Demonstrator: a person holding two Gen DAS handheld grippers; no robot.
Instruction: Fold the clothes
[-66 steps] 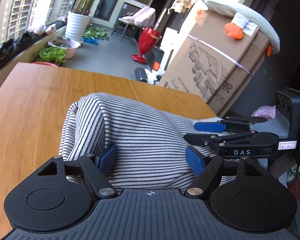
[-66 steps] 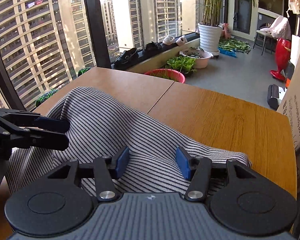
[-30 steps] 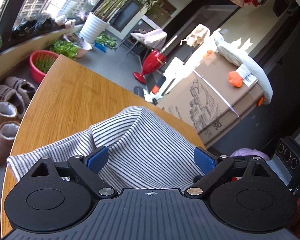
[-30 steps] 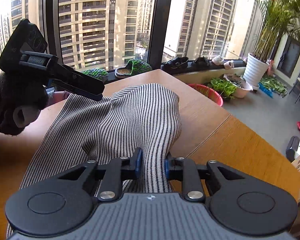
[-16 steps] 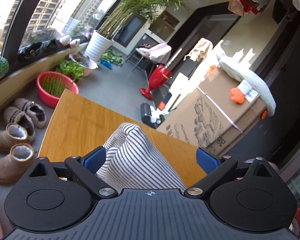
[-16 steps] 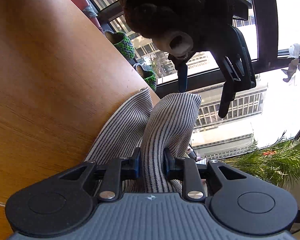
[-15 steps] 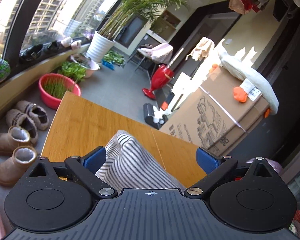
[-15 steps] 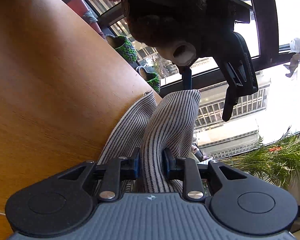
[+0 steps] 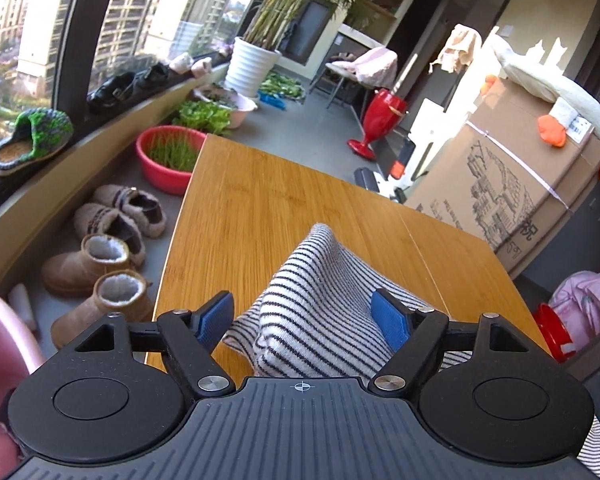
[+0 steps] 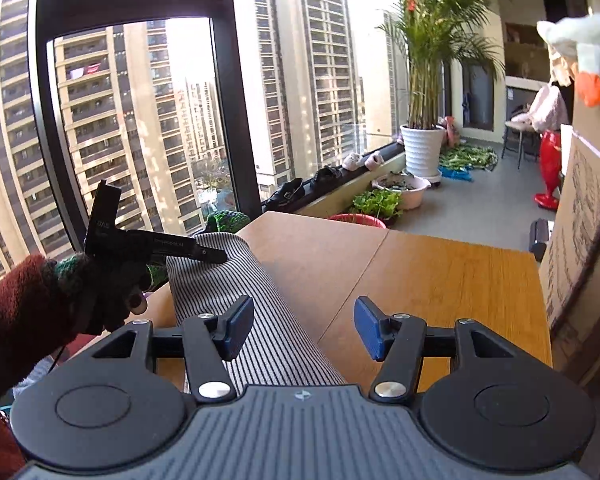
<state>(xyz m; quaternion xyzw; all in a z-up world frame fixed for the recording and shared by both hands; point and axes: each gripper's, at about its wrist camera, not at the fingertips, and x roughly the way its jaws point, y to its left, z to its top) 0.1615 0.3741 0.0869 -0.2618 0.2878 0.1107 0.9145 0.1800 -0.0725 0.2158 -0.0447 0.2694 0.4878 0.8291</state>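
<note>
Left wrist view: the left gripper [image 9: 303, 316] had its blue fingers [image 9: 217, 316] spread wide, grasping nothing. Between them rose a bunched peak of the striped garment [image 9: 312, 300], which lay on the wooden worktop [image 9: 260, 208] near its close end. Fleece boots [image 9: 100, 276] stood on the floor beside the worktop.

Right wrist view: the right gripper [image 10: 302, 328] was likewise released, fingers apart. The striped garment [image 10: 236, 292] lay as a long folded band on the worktop [image 10: 440, 280], passing close by the left-hand finger [image 10: 238, 326]. At the band's far end the left gripper [image 10: 216, 256], held in a gloved hand [image 10: 100, 292], sat over the cloth's corner; whether it pinched the fabric I could not tell from here.
</note>
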